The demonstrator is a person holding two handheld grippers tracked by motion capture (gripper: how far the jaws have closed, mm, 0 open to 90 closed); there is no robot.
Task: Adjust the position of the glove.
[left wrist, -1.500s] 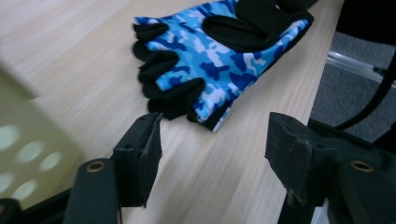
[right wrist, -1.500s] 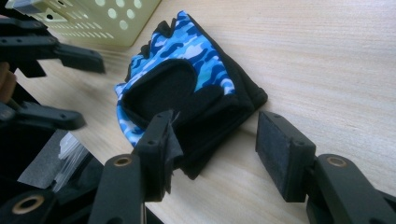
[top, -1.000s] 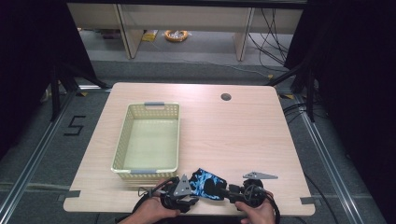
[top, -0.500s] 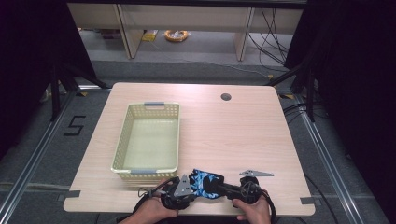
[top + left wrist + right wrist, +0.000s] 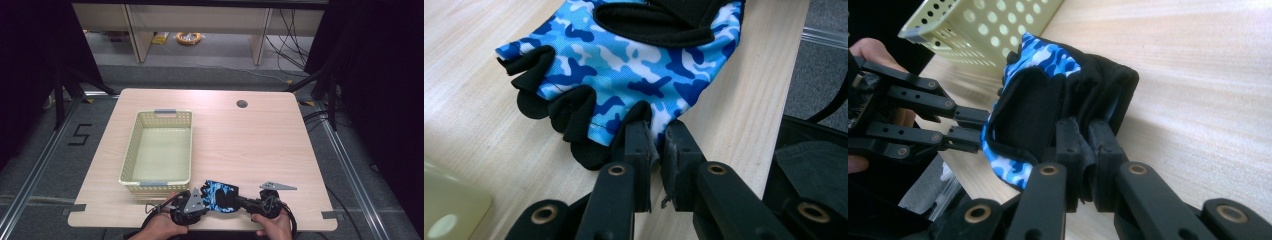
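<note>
up close, the left gripper [image 5: 655, 150] has just pinched shut on the finger end of the blue camouflage fingerless glove [image 5: 634, 65]; the right gripper [image 5: 1088, 145] has likewise clamped its black cuff; from above, the glove [image 5: 220, 196] lies at the table's [image 5: 260, 145] near edge, just right of the yellow basket [image 5: 159, 146]; open tabletop stretches far and right.

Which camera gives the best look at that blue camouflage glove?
The left gripper view: the glove lies close, finger stubs and pattern clear. The right gripper view shows its black cuff end; the high view shows it small.
</note>
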